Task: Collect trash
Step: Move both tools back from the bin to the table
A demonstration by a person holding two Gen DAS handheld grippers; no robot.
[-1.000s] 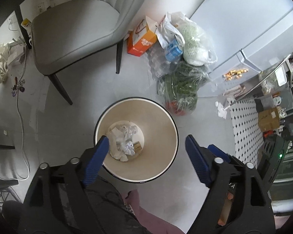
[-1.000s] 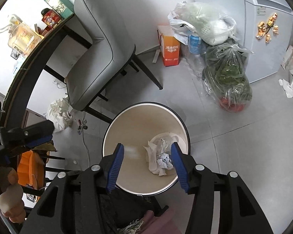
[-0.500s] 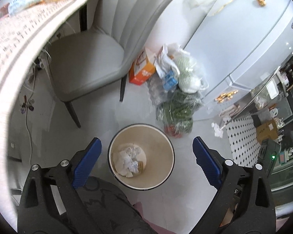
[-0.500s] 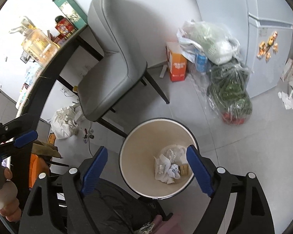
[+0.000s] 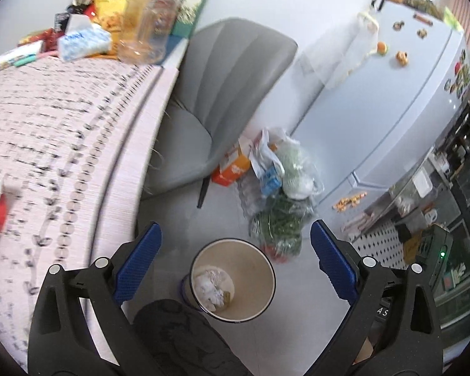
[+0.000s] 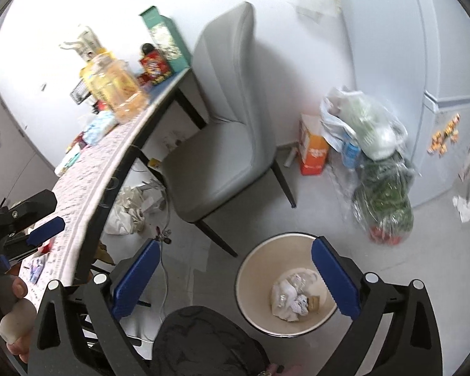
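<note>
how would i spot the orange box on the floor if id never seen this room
Find the grey chair at the table's end, then look at the floor by the wall behind its back leg. The orange box stands upright there, touching the plastic bags, the only stiff orange-and-white carton among soft clear bags.

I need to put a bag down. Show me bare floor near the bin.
Bare tile lies right of the bin, toward the fridge, and between the bin and the chair. It is crowded behind, at the produce bags and orange box, and under the table.
</note>
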